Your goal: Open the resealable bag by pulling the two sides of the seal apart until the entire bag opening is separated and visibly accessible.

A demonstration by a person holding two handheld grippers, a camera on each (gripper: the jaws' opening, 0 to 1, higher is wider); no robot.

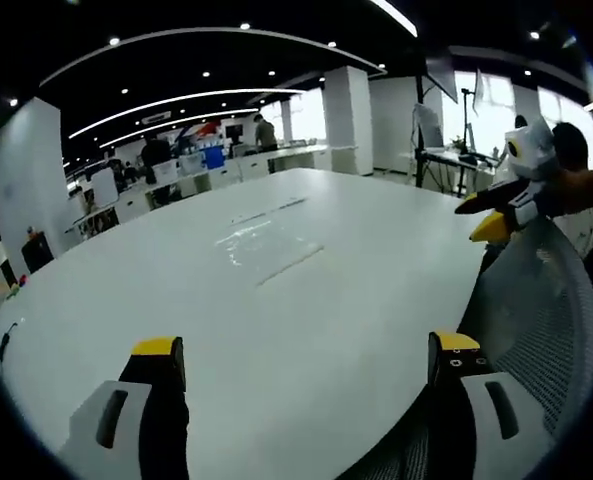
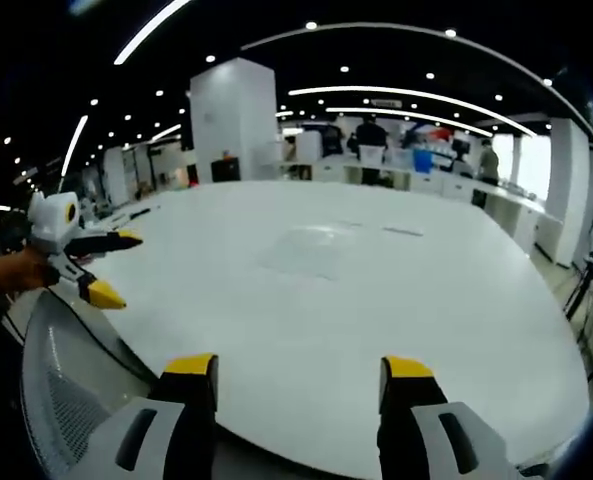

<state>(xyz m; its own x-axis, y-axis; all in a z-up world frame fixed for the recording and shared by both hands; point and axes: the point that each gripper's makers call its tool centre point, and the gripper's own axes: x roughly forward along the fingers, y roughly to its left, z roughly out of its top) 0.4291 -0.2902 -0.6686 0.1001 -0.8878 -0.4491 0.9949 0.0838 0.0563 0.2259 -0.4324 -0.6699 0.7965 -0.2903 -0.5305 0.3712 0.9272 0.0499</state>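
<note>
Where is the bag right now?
The clear bag lies flat near the middle of the white table, ahead of both open grippers and touched by neither. In the right gripper view it shows faintly at centre.

Bright office: white table [image 1: 306, 330], mesh chair [image 1: 546, 310]

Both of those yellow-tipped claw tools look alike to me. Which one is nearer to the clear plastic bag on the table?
Neither clearly: the left gripper and right gripper both hang open at the table's near edge, well short of the bag, which lies flat mid-table, untouched.
</note>
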